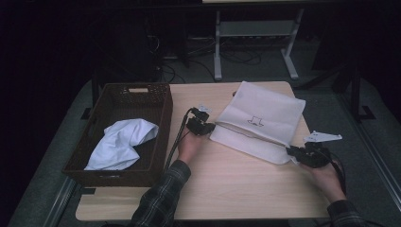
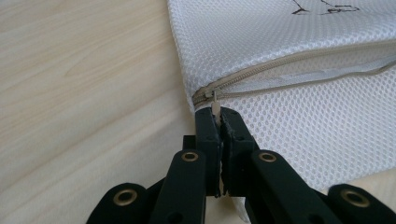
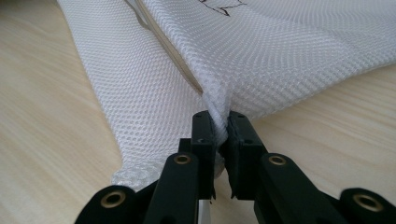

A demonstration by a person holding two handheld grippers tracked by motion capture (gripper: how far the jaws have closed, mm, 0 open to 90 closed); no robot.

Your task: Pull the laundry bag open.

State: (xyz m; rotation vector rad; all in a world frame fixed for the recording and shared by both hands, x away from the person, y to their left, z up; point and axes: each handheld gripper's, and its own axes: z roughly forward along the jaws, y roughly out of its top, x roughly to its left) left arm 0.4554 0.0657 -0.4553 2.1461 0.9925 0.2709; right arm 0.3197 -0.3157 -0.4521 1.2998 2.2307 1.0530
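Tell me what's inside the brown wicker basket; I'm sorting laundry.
A crumpled white cloth lies inside the brown wicker basket, toward its near end. The far end shows bare woven floor. Anything beneath the cloth is covered, so I cannot tell what lies under it.

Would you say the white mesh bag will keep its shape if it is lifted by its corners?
Probably not: the mesh bag bunches where the right tongs pinch it, so it likely sags. It looks thin and flat, probably light. The zipper may stiffen one edge slightly.

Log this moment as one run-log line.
left gripper: shut on zipper pull | right gripper: shut on mesh bag corner | zipper: open | white cloth: in basket
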